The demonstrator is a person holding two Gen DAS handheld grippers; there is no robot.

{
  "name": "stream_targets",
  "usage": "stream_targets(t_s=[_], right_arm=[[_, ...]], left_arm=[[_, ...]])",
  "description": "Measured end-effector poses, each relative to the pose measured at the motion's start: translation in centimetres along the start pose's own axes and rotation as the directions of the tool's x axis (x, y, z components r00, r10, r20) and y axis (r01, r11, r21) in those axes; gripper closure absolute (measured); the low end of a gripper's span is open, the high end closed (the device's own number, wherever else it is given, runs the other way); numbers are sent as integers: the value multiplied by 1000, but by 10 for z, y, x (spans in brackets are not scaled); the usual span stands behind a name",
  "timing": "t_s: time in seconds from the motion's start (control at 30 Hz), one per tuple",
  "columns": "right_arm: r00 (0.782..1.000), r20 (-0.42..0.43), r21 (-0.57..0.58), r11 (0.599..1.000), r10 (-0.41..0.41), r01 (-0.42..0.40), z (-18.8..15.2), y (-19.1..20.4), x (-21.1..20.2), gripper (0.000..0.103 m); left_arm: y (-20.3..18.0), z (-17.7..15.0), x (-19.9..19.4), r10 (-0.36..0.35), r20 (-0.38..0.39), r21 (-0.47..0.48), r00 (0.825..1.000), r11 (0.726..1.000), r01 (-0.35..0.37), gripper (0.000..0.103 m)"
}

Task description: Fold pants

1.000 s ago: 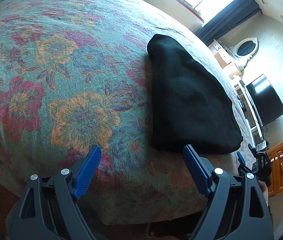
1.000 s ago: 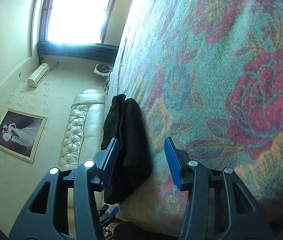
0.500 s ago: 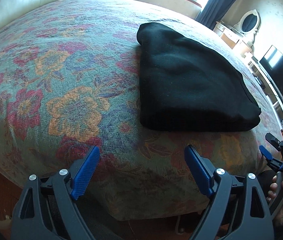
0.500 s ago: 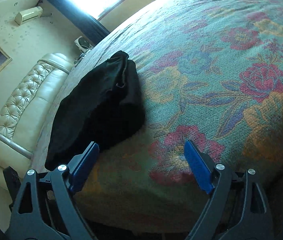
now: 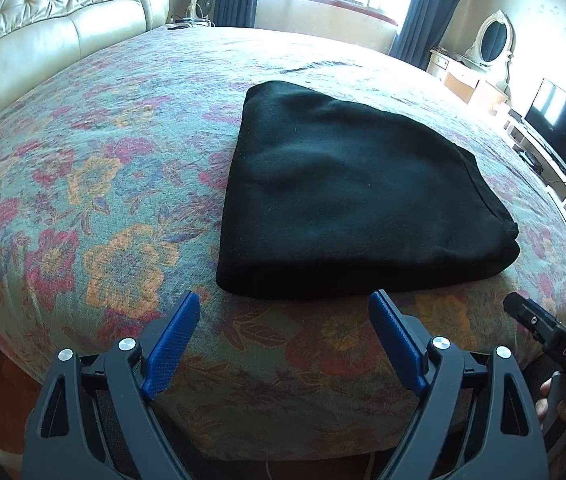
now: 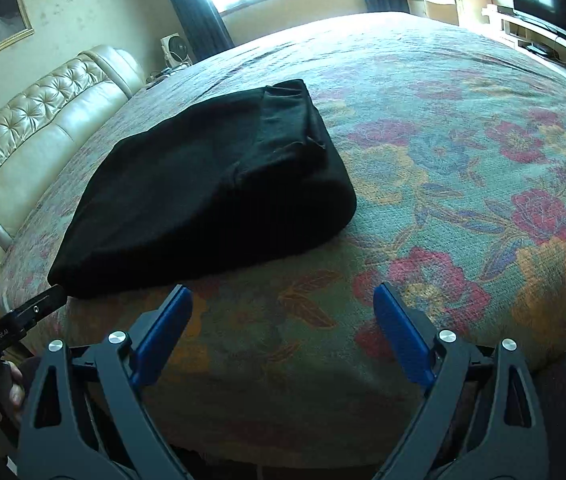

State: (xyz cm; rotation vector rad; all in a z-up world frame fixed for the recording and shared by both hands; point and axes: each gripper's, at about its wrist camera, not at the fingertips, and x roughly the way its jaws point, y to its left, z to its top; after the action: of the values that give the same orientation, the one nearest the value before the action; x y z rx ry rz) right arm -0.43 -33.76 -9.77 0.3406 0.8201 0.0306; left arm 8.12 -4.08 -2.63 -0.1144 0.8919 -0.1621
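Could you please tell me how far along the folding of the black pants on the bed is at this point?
Done, it seems: the black pants lie in a compact folded stack on the floral bedspread, the waistband tucked at one end. In hand: nothing. The left tongs are open over bare bedspread, and the right tongs are opening with nothing between them. Left: little that I can see, perhaps only a final tidy.

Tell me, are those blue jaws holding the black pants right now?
No: the black pants lie folded on the bedspread, beyond both open blue-tipped grippers, with nothing between them.
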Motion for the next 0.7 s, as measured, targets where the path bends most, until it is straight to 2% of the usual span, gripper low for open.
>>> stream_targets(t_s=[0.17,0.33,0.7], right_arm=[[1000,11,-72,997,1,0,-3,17,-1,11],[1000,0,-66,998,1,-1,-3,17,3,11],[1000,9,-60,998,-24,25,0,10,-1,11]], left_arm=[[-10,-1,-4,0,32,2,999,1000,0,18],[-16,-7,-1,20,22,41,1000,999,-20,18],[-16,-7,-1,42,31,37,999,998,-43,18]])
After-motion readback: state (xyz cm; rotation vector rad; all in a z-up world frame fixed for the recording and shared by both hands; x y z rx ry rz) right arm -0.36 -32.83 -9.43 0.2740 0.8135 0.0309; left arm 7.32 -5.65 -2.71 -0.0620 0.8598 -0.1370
